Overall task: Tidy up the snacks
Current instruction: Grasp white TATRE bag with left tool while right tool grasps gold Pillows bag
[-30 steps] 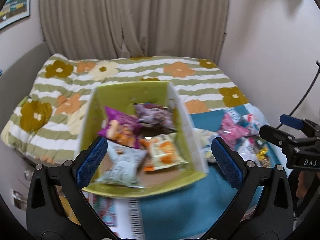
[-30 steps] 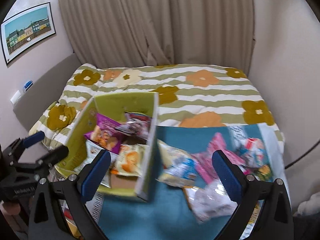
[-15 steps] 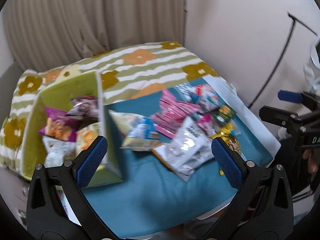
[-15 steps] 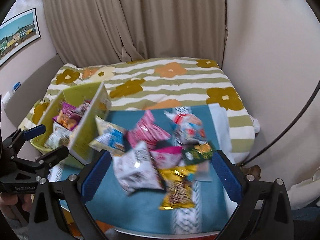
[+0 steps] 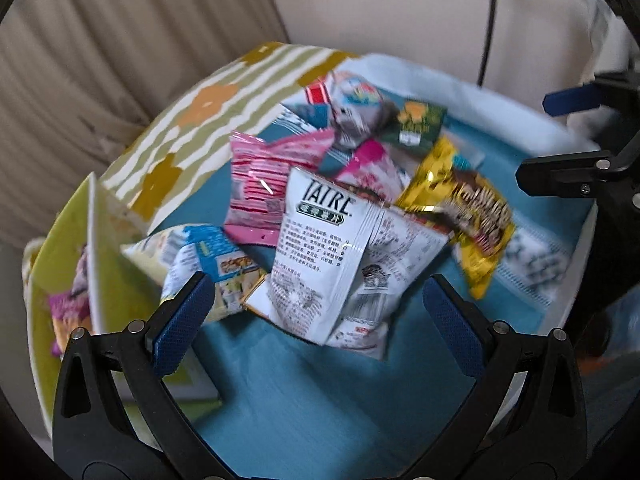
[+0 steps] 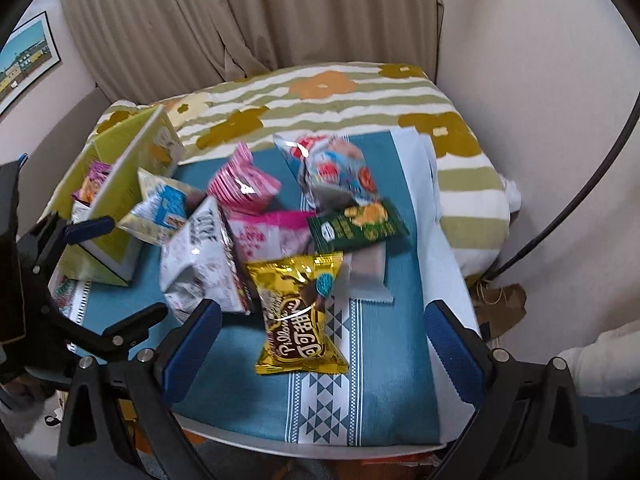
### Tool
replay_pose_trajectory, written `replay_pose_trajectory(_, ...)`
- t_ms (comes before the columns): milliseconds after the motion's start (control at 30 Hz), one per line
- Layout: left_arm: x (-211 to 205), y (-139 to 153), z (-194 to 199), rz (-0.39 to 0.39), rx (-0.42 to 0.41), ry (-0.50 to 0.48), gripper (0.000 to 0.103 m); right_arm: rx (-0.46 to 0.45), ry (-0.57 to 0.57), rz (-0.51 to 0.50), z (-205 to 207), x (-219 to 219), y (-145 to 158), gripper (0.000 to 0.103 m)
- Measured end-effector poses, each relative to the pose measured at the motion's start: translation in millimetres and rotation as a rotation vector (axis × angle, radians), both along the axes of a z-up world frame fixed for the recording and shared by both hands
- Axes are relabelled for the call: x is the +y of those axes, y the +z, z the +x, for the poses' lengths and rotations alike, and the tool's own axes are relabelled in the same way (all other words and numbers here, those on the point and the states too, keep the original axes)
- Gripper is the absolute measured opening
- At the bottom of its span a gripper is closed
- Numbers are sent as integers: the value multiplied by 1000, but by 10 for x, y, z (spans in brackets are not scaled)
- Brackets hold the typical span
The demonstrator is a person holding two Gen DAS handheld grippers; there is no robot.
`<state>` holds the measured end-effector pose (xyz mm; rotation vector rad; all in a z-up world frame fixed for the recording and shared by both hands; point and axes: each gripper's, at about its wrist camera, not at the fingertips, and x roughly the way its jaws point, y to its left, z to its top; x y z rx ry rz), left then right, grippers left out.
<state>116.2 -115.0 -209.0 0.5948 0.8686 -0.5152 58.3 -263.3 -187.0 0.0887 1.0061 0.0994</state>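
teal cloth [image 6: 372,380], blurred snack pile, green box [image 5: 116,280] cut off, left gripper [image 5: 316,312] and right gripper [image 6: 320,344] spread empty

The snack packets were glossy plastic film, the gold packet [image 6: 301,316] shiniest. At nine o'clock, the green box [image 6: 120,184] looked matt cardboard. The teal cloth [image 6: 384,392] was woven, matt.

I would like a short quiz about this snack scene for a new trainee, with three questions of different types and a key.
1. True or false: the left gripper holds the white packet.
2. Which packet lies nearest the right gripper? A pink B gold C green
3. Fill in: the snacks lie on a ___ cloth.

Key: 1 false, both grippers are open. 2 B, the gold packet. 3 blue.
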Motion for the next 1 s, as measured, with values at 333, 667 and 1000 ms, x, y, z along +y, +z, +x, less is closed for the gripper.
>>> replay_pose_trajectory(333,-116,-422,212,66,69,-131,103,90,6,0,173,169,-527,101)
replay_pose_trajectory(667,-123,-543,371,34,157,-135,89,131,19,-9,275,257,-726,89)
replay_pose_trajectory(1000,-49,-519,338,5,180,-111,80,148,32,-15,348,281,-811,76)
